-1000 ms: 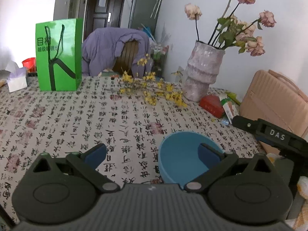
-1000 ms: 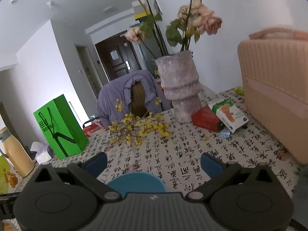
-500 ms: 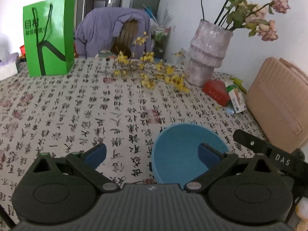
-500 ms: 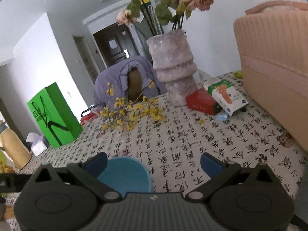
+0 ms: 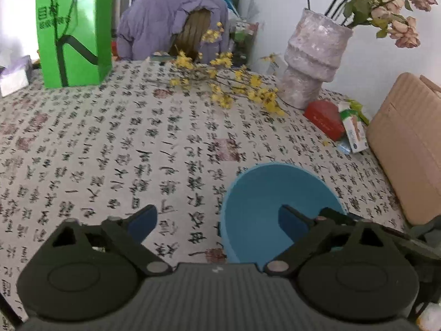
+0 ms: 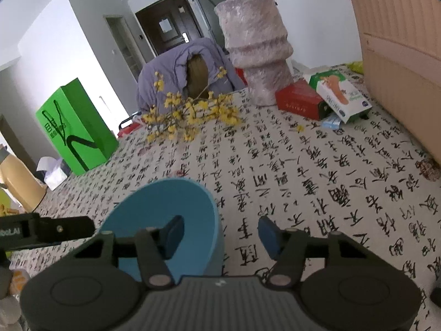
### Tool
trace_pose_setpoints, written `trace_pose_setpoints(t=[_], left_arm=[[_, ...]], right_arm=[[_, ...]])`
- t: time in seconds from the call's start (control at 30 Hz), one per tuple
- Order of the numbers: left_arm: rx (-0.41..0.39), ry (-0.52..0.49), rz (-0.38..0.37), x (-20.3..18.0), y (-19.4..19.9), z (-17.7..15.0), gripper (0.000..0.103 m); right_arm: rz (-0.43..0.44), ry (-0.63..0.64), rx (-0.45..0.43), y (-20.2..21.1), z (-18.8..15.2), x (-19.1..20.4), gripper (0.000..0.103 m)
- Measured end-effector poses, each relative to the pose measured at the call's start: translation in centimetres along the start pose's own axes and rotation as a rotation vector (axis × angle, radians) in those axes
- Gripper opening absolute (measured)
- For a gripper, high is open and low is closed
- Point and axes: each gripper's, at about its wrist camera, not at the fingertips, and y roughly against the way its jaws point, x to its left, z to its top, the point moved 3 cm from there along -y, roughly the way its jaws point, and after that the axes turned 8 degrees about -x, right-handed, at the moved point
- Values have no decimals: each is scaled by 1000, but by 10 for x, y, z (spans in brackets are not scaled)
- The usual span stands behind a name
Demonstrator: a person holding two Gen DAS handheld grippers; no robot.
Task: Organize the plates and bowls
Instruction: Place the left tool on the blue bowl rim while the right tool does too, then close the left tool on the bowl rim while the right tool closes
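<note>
- One blue bowl [image 5: 278, 207] upright on the table [image 5: 137, 138], near the front edge, well apart from the vase [image 5: 311, 63], the yellow flower sprigs [image 5: 228, 85] and the green bag [image 5: 71, 27] at the far side; probably set there in the open to leave room for both tools.
- Both grippers angled down at the bowl from opposite sides, likely so that each can straddle a stretch of the rim.
- Left gripper [image 5: 217, 220]: fingers wide, having just been closing a little; right finger [image 5: 292, 218] dipped inside the bowl, left finger out over the cloth, the bowl's left wall between them, no pad seen pressing on it.
- Right gripper [image 6: 220, 233]: fingers at a middling gap, having just been closing markedly; left finger [image 6: 173, 233] inside the bowl, right finger outside over the cloth, the bowl's right wall between them with a gap visible on the outer side, so not yet pinched.
- No plate or second bowl visible in either view; sorting apparently at its start, with this bowl about to be gripped.
</note>
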Motion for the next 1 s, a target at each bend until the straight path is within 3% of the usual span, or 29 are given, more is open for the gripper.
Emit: trace_pose_setpoints(t=[0.17, 0.27, 0.5, 0.83, 1.0], left_arm=[[31, -8, -9, -7, -6, -4, 77], [56, -12, -19, -10, -10, -7, 63], [82, -38, -7, -14, -17, -12, 43], [95, -73, 23, -15, -23, -16, 16], [84, -90, 35, -16, -21, -19, 14]], right_arm=[[-10, 7, 23, -5, -5, 2, 50], [-9, 13, 31, -5, -6, 3, 41], [-11, 27, 59, -10, -12, 6, 22], [-16, 45, 58, -11, -14, 8, 17], [-31, 62, 51, -13, -15, 9, 14]])
